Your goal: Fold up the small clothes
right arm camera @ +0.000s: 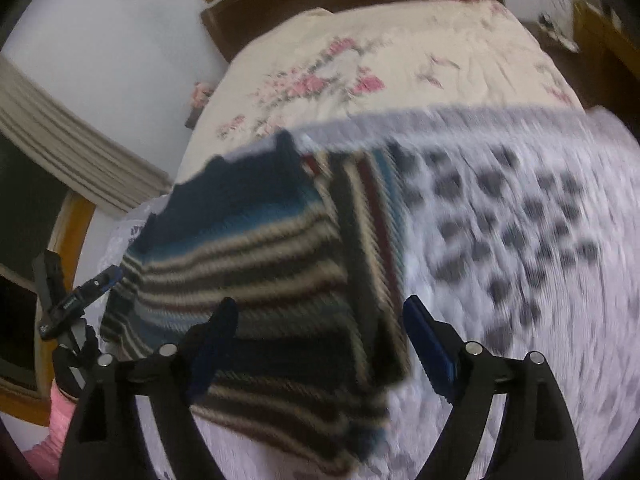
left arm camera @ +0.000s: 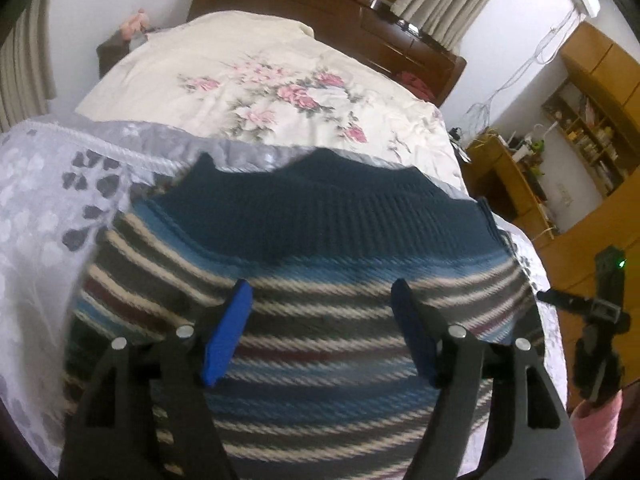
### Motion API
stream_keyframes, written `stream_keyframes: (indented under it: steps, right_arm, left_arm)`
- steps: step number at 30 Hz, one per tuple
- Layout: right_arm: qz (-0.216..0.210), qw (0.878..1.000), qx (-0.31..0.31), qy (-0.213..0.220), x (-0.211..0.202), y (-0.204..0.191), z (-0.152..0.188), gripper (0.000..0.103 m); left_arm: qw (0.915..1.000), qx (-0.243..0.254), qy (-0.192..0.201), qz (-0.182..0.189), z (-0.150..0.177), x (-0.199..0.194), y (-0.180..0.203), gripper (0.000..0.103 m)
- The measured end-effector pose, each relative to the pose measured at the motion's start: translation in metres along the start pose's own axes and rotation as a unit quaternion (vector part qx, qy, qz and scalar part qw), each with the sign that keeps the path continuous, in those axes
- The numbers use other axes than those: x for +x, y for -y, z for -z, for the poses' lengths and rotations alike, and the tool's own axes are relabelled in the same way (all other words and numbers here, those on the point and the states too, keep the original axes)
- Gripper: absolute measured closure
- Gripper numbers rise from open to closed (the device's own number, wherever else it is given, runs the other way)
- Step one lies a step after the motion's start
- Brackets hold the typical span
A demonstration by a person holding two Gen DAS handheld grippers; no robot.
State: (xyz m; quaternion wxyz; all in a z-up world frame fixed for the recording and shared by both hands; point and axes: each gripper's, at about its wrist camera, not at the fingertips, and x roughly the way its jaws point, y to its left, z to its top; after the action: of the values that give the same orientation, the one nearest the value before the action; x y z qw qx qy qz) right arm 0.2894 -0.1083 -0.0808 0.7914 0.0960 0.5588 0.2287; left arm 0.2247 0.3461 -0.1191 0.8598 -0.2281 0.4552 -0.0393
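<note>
While the striped knit sweater [left arm camera: 304, 280] is lying folded on the pale bedspread with grey leaf shapes [left arm camera: 36, 208], both grippers are hovering over it, neither one touching it.

Sweater: navy ribbed band facing the far side; bands of cream, grey, maroon and blue. In the right wrist view [right arm camera: 256, 264] one part is lying crosswise over the rest, its stripes running the other way.

Left gripper [left arm camera: 322, 328]: blue fingers [left arm camera: 228, 336] spread wide and holding nothing, positioned above the middle of the sweater.

Right gripper [right arm camera: 320, 344]: fingers [right arm camera: 430, 354] also spread wide and empty, one above the sweater's near edge, the other above the bare bedspread. This view is blurring.

Bed: a cream quilt with pink flowers [left arm camera: 280, 92] is covering the far half, up to a dark wooden headboard [left arm camera: 320, 4].

Open wooden shelving [left arm camera: 588, 128] is standing at the right wall, its compartments holding small items too small to tell apart.

A pink sleeve [right arm camera: 56, 420] is showing at the frame edge.
</note>
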Motion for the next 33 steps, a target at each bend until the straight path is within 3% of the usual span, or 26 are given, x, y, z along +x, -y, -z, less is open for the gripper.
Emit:
stream_keyframes:
  steps: [10, 14, 15, 17, 18, 20, 26, 33]
  right_arm:
    - [-0.071, 0.993, 0.079, -0.048, 0.043, 0.046, 0.031, 0.019]
    - [-0.08, 0.992, 0.089, -0.045, 0.052, 0.05, 0.033, 0.019]
    - [-0.081, 0.992, 0.089, -0.044, 0.051, 0.05, 0.033, 0.021]
    - [-0.092, 0.991, 0.086, -0.041, 0.052, 0.044, 0.032, 0.037]
    - [-0.093, 0.991, 0.084, -0.041, 0.051, 0.042, 0.03, 0.04]
    - [-0.099, 0.992, 0.078, -0.031, 0.047, 0.032, 0.028, 0.061]
    - [-0.111, 0.992, 0.051, 0.022, 0.013, 0.013, 0.026, 0.069]
    - [-0.103, 0.991, 0.087, -0.001, 0.037, 0.033, 0.041, 0.069]
  left_arm:
    - [0.9995, -0.007, -0.03, 0.003, 0.019, 0.034, 0.012, 0.03]
    - [0.9995, -0.002, -0.03, 0.0, 0.02, 0.04, 0.011, 0.029]
    - [0.9995, -0.002, -0.031, 0.001, 0.02, 0.041, 0.01, 0.029]
    - [0.9995, -0.005, -0.032, 0.002, 0.019, 0.044, 0.008, 0.029]
    - [0.9994, -0.007, -0.032, 0.002, 0.019, 0.046, 0.007, 0.029]
    - [0.9994, -0.011, -0.032, 0.004, 0.018, 0.047, 0.004, 0.028]
    - [0.9992, -0.011, -0.036, 0.012, 0.017, 0.047, -0.003, 0.028]
    - [0.9991, -0.004, -0.04, 0.016, 0.019, 0.05, -0.009, 0.028]
